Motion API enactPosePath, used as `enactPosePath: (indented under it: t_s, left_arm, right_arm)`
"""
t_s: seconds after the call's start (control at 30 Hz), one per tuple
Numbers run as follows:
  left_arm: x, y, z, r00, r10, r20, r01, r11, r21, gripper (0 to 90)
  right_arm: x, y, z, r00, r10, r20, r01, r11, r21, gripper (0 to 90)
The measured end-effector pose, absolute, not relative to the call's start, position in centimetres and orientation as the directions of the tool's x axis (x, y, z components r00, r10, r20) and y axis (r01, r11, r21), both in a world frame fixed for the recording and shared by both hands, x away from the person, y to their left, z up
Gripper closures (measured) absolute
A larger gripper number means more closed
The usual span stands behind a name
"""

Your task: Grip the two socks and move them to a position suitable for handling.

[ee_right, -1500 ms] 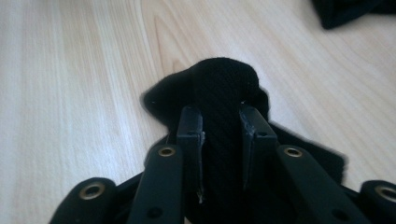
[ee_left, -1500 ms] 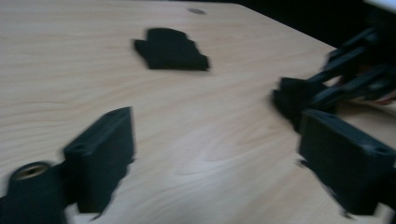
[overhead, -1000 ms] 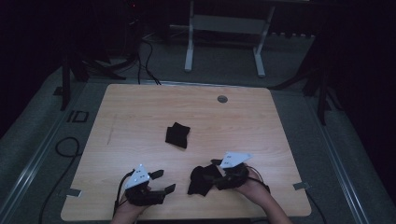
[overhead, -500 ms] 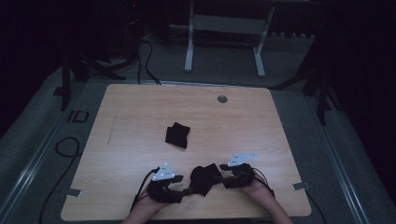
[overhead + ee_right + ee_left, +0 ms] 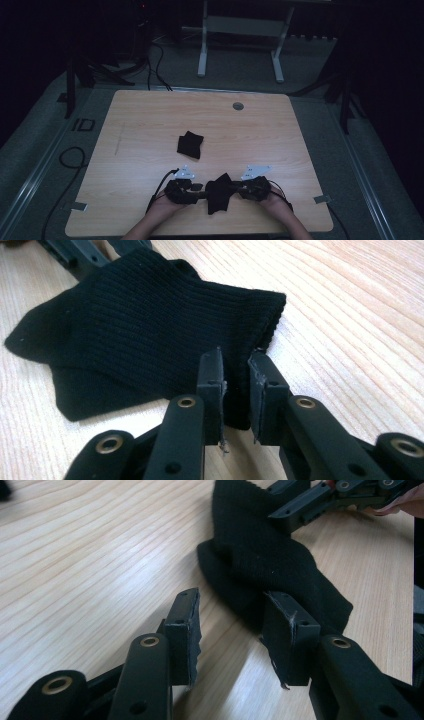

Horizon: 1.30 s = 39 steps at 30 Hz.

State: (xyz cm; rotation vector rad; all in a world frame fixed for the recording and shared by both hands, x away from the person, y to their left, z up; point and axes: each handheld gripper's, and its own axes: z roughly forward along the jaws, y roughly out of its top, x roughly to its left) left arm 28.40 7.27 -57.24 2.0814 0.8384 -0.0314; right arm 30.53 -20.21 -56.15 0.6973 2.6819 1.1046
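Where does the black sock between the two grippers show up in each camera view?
High view: black sock, near edge of the table, between both grippers.
Left gripper view: upper centre to right, by the right-hand jaw.
Right gripper view: upper left, its edge between the jaws.
Shared landmark: the sock's ribbed cuff.

- The table (image 5: 150, 125) is seen to be of pale wood with a smooth, faintly glossy grain.
- The black sock (image 5: 150, 325) is knitted cloth, ribbed and matt.
- The right gripper (image 5: 235, 390) is made of matt black plastic, with brass-coloured metal rivets.
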Motion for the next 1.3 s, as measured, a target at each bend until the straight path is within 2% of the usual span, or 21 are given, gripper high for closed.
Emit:
enactPosePath:
  t_s: [0.1,0.13,0.2,0.27,0.6,0.87,0.97,1.3]
  left_arm:
    - [28.7,6.6,-57.3,0.776,0.545,-0.317,0.572,-0.399,0.716,60.2]
    - [28.7,6.3,-57.3,0.775,0.555,-0.303,0.569,-0.403,0.717,63.5]
    - [28.7,5.9,-57.3,0.781,0.552,-0.293,0.563,-0.417,0.714,79.4]
    - [28.6,5.7,-57.3,0.777,0.554,-0.299,0.567,-0.411,0.714,85.0]
    - [27.3,9.5,-54.9,0.744,0.591,-0.313,0.569,-0.312,0.761,86.8]
    - [26.2,13.5,-53.2,0.699,0.602,-0.386,0.610,-0.219,0.762,86.8]
    - [25.8,14.5,-53.5,0.691,0.581,-0.430,0.627,-0.186,0.757,86.7]
    - [25.7,15.0,-56.4,0.668,0.619,-0.412,0.659,-0.237,0.714,86.4]
  right_arm:
    - [30.4,-20.1,-56.2,-0.878,0.479,0.017,0.353,0.622,0.699,79.4]
    - [30.4,-20.1,-56.2,-0.877,0.480,0.013,0.350,0.621,0.702,80.1]
    - [30.3,-20.0,-56.2,-0.874,0.485,0.010,0.349,0.616,0.706,81.4]
    - [30.2,-19.9,-56.1,-0.872,0.489,0.004,0.348,0.615,0.707,83.7]
    - [30.1,-22.0,-53.4,-0.848,0.530,0.029,0.358,0.530,0.769,86.3]
    - [29.6,-25.6,-51.4,-0.803,0.594,0.047,0.388,0.461,0.798,86.2]
    - [29.3,-26.7,-51.4,-0.790,0.608,0.079,0.419,0.441,0.794,86.2]
    - [27.3,-27.8,-54.2,-0.783,0.610,0.124,0.480,0.464,0.745,85.4]
